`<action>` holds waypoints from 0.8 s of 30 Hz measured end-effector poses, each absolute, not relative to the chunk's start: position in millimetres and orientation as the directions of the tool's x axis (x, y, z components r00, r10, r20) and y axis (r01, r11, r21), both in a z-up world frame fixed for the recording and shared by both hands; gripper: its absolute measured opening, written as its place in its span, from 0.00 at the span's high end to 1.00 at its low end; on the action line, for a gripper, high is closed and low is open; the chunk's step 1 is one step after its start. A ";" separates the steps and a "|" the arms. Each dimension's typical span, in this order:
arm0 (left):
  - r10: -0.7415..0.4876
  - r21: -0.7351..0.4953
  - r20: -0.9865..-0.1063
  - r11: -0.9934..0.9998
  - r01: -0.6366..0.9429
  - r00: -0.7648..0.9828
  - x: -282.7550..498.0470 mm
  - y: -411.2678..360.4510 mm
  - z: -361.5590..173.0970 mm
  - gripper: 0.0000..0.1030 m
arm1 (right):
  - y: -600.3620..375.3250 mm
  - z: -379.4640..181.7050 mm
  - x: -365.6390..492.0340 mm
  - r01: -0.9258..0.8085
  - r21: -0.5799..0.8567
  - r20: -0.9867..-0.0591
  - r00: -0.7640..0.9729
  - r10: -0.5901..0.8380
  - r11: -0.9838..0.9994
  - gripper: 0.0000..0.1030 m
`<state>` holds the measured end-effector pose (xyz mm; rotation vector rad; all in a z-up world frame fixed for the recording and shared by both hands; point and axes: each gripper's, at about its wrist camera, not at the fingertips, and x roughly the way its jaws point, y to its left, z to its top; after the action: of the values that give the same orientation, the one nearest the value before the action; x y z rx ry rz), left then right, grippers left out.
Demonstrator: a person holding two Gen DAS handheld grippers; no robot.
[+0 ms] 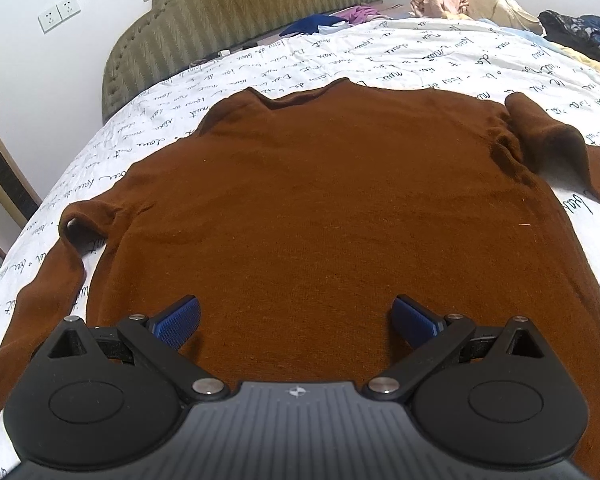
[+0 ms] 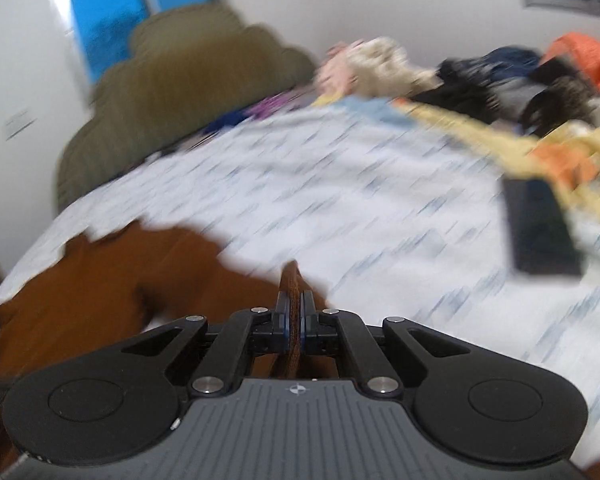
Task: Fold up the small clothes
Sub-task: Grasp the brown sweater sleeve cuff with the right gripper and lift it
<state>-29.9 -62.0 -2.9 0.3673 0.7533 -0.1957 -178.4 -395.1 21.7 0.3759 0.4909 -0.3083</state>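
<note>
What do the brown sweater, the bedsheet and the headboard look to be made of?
Brown sweater: fine matte knit, probably wool or a blend; fuzzy surface with stray fibres.
Bedsheet: thin woven fabric, likely cotton; creased, printed with script.
Headboard: upholstered in olive fabric with a zigzag weave and a studded edge.

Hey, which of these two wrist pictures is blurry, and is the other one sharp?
Right wrist view: bedspread and clothes pile streaked by motion blur, right gripper itself crisp. Left wrist view: sharp, brown sweater clear, edges bowed by fisheye.
</note>
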 end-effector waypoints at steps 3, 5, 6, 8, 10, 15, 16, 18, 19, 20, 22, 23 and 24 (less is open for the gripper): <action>-0.040 0.248 -0.698 0.923 0.293 0.715 -28.1 -59.2 -2.1 0.00 | -441.1 25.5 -163.7 0.451 0.278 -0.528 0.809 -0.257 0.848 0.94; -0.040 0.241 -0.700 0.927 0.289 0.713 -26.9 -57.4 -1.6 0.00 | -466.4 21.4 -160.2 0.527 0.265 -0.568 0.762 -0.311 0.808 0.92; -0.040 0.241 -0.699 0.927 0.289 0.714 -26.8 -57.0 -1.4 0.00 | -472.1 19.2 -162.7 0.574 0.244 -0.570 0.737 -0.363 0.782 0.79; -0.035 0.246 -0.697 0.926 0.285 0.716 -26.3 -57.1 -1.7 0.00 | -475.3 19.6 -178.0 0.646 0.228 -0.531 0.709 -0.463 0.729 0.60; -0.035 0.246 -0.700 0.926 0.287 0.714 -25.3 -58.9 -2.4 0.00 | -473.5 18.3 -197.5 0.650 0.294 -0.476 0.736 -0.482 0.701 0.50; -0.046 0.258 -0.698 0.915 0.310 0.715 -30.0 -64.1 -3.7 0.00 | -457.3 -5.2 -233.2 0.566 0.528 -0.466 0.816 -0.341 0.633 0.39; -0.045 0.262 -0.696 0.914 0.311 0.717 -30.4 -64.6 -3.5 0.00 | -454.8 -14.3 -235.7 0.535 0.590 -0.472 0.836 -0.280 0.604 0.39; -0.047 0.259 -0.697 0.914 0.312 0.715 -30.4 -64.4 -3.0 0.00 | -445.5 -31.2 -234.9 0.505 0.669 -0.494 0.851 -0.181 0.545 0.39; -0.048 0.255 -0.699 0.915 0.312 0.714 -30.4 -64.1 -2.8 0.00 | -444.1 -40.6 -231.8 0.503 0.693 -0.503 0.851 -0.153 0.516 0.39; -0.048 0.254 -0.700 0.916 0.311 0.713 -30.7 -63.8 -2.6 0.00 | -441.8 -46.0 -227.9 0.511 0.702 -0.508 0.848 -0.154 0.496 0.39; -0.047 0.256 -0.697 0.916 0.309 0.716 -31.0 -63.5 -2.2 0.00 | -443.6 -55.0 -220.8 0.536 0.711 -0.504 0.840 -0.201 0.455 0.39; -0.044 0.258 -0.696 0.916 0.307 0.717 -30.7 -63.1 -2.0 0.00 | -446.4 -59.3 -217.5 0.528 0.732 -0.481 0.848 -0.223 0.431 0.39; -0.042 0.258 -0.697 0.917 0.305 0.716 -29.8 -62.6 -1.9 0.00 | -449.7 -62.8 -213.8 0.523 0.745 -0.459 0.852 -0.250 0.414 0.41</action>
<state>-29.8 -62.6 -1.9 0.3715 0.7519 -0.1970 -213.9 -449.7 -62.8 1.0365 0.2962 -0.4950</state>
